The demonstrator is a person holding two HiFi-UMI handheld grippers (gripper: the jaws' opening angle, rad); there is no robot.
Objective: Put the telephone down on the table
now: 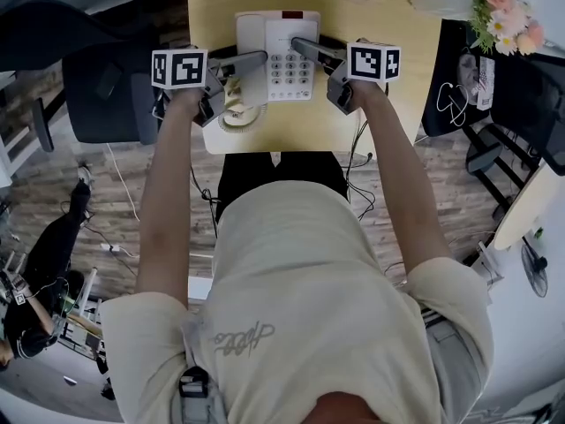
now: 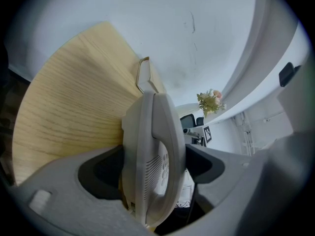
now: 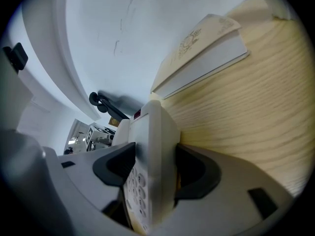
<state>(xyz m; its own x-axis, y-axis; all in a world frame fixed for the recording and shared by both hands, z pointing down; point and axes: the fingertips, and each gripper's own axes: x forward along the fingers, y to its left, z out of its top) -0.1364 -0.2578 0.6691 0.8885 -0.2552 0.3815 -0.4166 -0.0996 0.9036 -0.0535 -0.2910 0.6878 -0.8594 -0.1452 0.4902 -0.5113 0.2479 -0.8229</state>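
Pale wood desk fills the top of my head view. My left gripper is clamped on the left edge of the white telephone, and my right gripper is clamped on its right edge, beside the keypad. Held between the two, the telephone is over the desk's near part; I cannot tell whether it touches. Its coiled cord lies by the left gripper. Flowers stand to the right, a black chair to the left.
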